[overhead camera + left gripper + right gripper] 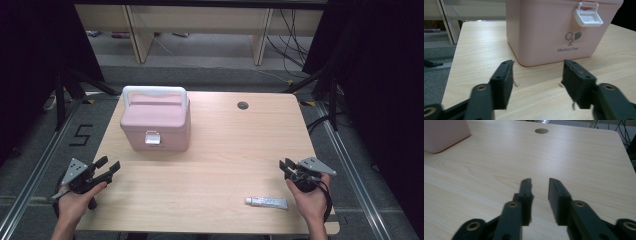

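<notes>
A round grommet hole (243, 105) sits near the worktop's (225, 150) far edge. Beyond stand wooden furniture legs (135, 32) (cables (292, 45) trail beside them).

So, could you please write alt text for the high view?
A pink medicine box stands closed at the back left of a wooden table, and a small white tube lies front right. The left gripper and right gripper hover open, empty.

Left gripper (110, 165) (fingers wide), right gripper (286, 165) narrowly parted
</notes>
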Motion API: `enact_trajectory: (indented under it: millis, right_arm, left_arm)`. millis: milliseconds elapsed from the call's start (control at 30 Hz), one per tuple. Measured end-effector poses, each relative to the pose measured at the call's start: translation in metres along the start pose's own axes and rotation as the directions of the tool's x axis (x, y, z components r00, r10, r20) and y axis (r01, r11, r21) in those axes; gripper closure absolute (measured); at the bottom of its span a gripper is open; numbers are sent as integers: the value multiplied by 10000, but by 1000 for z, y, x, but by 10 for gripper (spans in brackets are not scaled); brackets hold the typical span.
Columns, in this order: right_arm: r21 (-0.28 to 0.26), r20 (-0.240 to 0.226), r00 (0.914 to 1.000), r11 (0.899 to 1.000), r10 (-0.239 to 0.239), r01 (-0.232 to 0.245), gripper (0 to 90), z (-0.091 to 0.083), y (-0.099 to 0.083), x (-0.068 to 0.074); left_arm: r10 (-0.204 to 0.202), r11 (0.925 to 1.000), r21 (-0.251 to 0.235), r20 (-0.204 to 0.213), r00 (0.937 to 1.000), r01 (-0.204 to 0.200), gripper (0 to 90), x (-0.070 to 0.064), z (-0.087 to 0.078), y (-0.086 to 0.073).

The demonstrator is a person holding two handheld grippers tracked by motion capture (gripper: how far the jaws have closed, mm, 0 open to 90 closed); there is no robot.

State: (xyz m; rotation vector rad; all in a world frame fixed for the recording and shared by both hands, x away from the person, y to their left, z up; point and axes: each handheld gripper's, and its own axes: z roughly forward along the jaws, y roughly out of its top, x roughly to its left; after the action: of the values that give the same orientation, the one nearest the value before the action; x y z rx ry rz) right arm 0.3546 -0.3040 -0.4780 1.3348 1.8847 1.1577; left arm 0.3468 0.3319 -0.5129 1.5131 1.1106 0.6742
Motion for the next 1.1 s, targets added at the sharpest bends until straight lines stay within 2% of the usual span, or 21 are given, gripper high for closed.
enact_trajectory:
  millis: [33, 67, 100, 133, 233, 300, 333, 367, 400, 500, 533, 700, 733, 767, 800, 900, 967, 1000, 1033, 1067, 1100]
  right_arm:
    - [272, -16, 9995, 9992, 303, -302, 818, -2, 3, 4]
    - [205, -109, 9999, 9998, -46, 48, 851, -1, 5, 3]
    - [205, -109, 9999, 9998, -46, 48, 851, -1, 5, 3]
    - [173, -317, 9991, 9995, -266, 271, 900, 2, 11, 5]
    - [96, -298, 9988, 9992, -396, 399, 900, 3, 18, 9]
    - [103, -488, 9967, 9978, -648, 654, 900, 6, 28, 16]
    - [103, -488, 9967, 9978, -648, 654, 900, 6, 28, 16]
    - [175, -552, 9977, 9990, -389, 399, 900, 6, 31, 20]
    - [-109, -638, 9920, 9941, -1085, 1081, 900, 11, 37, 21]
    - [-63, -756, 9925, 9954, -962, 960, 900, 14, 40, 26]
    - [-180, -876, 9900, 9939, -1104, 1093, 900, 18, 43, 31]
    - [-187, -1155, 9859, 9926, -1213, 1199, 900, 27, 47, 44]
    - [-155, -1270, 9866, 9947, -1027, 1015, 900, 32, 50, 53]
    - [-77, -1420, 9841, 9942, -1068, 1068, 900, 35, 52, 57]
    - [-125, -1485, 9794, 9906, -1368, 1364, 900, 39, 55, 59]
    - [-34, -1728, 9738, 9888, -1476, 1492, 900, 47, 61, 68]
    - [44, -2070, 9613, 9824, -1816, 1866, 900, 61, 72, 82]
    - [44, -2070, 9613, 9824, -1816, 1866, 900, 61, 72, 82]
    - [-63, -2238, 9506, 9756, -2152, 2194, 900, 71, 81, 91]
    - [13, -2375, 9495, 9774, -2051, 2114, 900, 75, 85, 96]
    - [170, -2574, 9473, 9793, -1907, 2017, 900, 79, 89, 101]
  left_arm:
    - [-5, 10000, 26, 74, 10000, 5, 488, 1, 1, 1]
    - [39, 10000, -90, 170, 9998, -37, 522, 1, 3, 2]
    - [39, 10000, -90, 170, 9998, -37, 547, 1, 3, 2]
    - [66, 9999, 102, 81, 9999, -67, 579, 2, 6, 5]
    - [120, 9999, 73, 29, 9999, -121, 684, 3, 8, 10]
    - [213, 9997, 150, -132, 9997, -211, 750, 5, 11, 19]
    - [213, 9997, 150, -132, 9997, -211, 778, 5, 11, 19]
    - [335, 9994, 92, -126, 9994, -333, 778, 6, 12, 22]
    - [395, 9992, 62, -155, 9991, -394, 823, 6, 13, 25]
    - [557, 9984, 110, -137, 9984, -555, 866, 5, 16, 34]
    - [669, 9977, 138, -162, 9976, -667, 876, 5, 18, 39]
    - [642, 9977, 243, -294, 9975, -635, 893, 10, 23, 47]
    - [652, 9978, 155, -300, 9974, -648, 895, 12, 26, 48]
    - [684, 9975, 203, -330, 9971, -678, 896, 16, 31, 52]
    - [617, 9980, 175, -320, 9976, -612, 896, 18, 34, 54]
    - [620, 9980, 164, -376, 9974, -615, 896, 23, 42, 59]
    - [595, 9975, 410, -644, 9962, -569, 897, 31, 54, 67]
    - [595, 9975, 410, -644, 9962, -569, 897, 31, 54, 67]
    - [675, 9964, 559, -766, 9948, -633, 897, 35, 63, 72]
    - [675, 9964, 559, -766, 9948, -633, 896, 35, 63, 72]
    - [791, 9949, 683, -784, 9938, -738, 897, 38, 71, 76]
